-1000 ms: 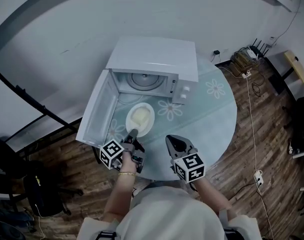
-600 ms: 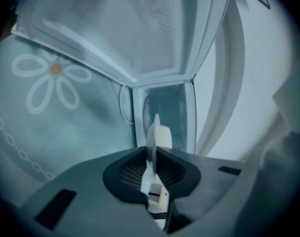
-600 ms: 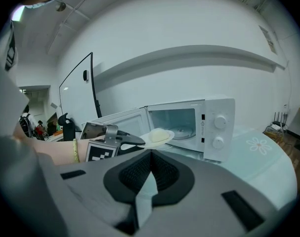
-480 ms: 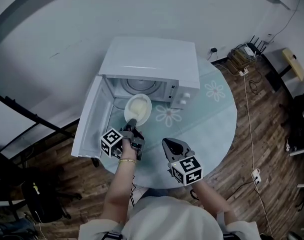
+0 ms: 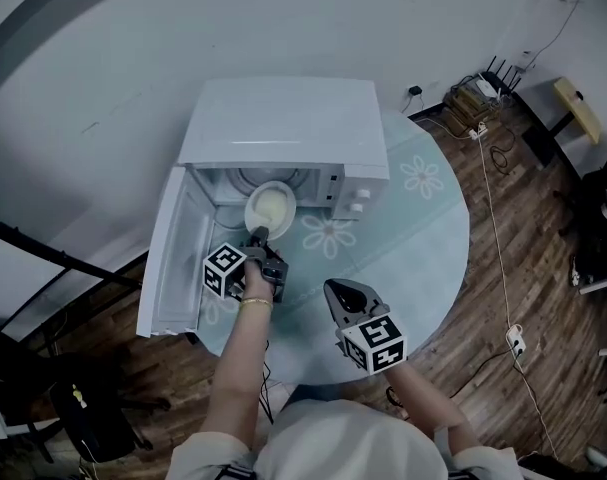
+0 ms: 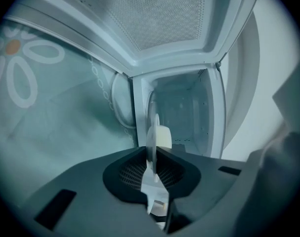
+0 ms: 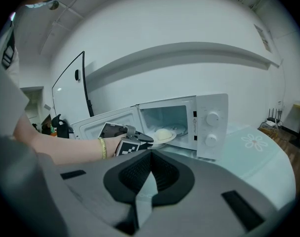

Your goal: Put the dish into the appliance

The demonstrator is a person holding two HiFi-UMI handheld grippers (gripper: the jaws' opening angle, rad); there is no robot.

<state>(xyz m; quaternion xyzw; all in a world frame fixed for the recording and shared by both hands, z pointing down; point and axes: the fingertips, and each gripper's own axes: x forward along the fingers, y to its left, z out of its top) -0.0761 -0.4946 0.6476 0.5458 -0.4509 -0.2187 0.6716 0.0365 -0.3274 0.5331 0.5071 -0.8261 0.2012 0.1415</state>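
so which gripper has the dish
The left gripper, shut on the rim of the dish at the microwave's open mouth; the right gripper is empty, back over the table.

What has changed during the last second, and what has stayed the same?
The left gripper, jaws shut on the dish, carried it forward to the microwave opening. The grip, the open door and the shut, empty right gripper stayed as they were.
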